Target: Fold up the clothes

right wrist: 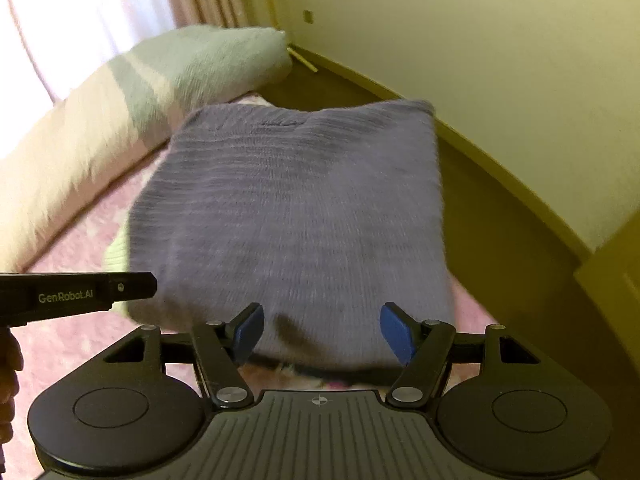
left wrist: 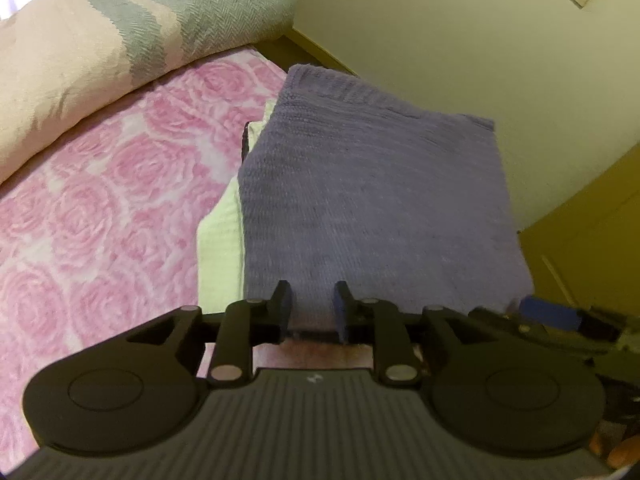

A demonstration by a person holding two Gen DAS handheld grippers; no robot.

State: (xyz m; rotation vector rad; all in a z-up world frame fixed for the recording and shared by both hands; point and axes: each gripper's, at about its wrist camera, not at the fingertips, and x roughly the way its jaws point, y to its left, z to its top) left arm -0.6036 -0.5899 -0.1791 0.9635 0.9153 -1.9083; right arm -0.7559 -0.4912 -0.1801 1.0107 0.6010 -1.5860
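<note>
On a pink rose-patterned bedspread [left wrist: 100, 208], a folded purple knitted sweater [left wrist: 372, 200] is laid upon pale green folded cloth [left wrist: 220, 248] at nine o'clock; its near hem is pinched by the left gripper [left wrist: 312, 306], while the right gripper [right wrist: 322, 330] is held wide apart, empty. Folding appears nearly finished.

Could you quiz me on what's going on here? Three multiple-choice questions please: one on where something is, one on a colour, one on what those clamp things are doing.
1. Where does the purple sweater lie?
A. on the wooden floor
B. on a pale green garment on the pink rose blanket
C. on the striped pillow

2. What colour are the pads of the right hand-held gripper?
A. blue
B. red
C. white

3. How does the left hand-held gripper stand?
A. spread wide above the pillow
B. out of sight
C. closed on the sweater's near edge

Answers: B, pale green cloth shows under the sweater's left side; A, both pads are blue; C, its fingers pinch the knit hem.
</note>
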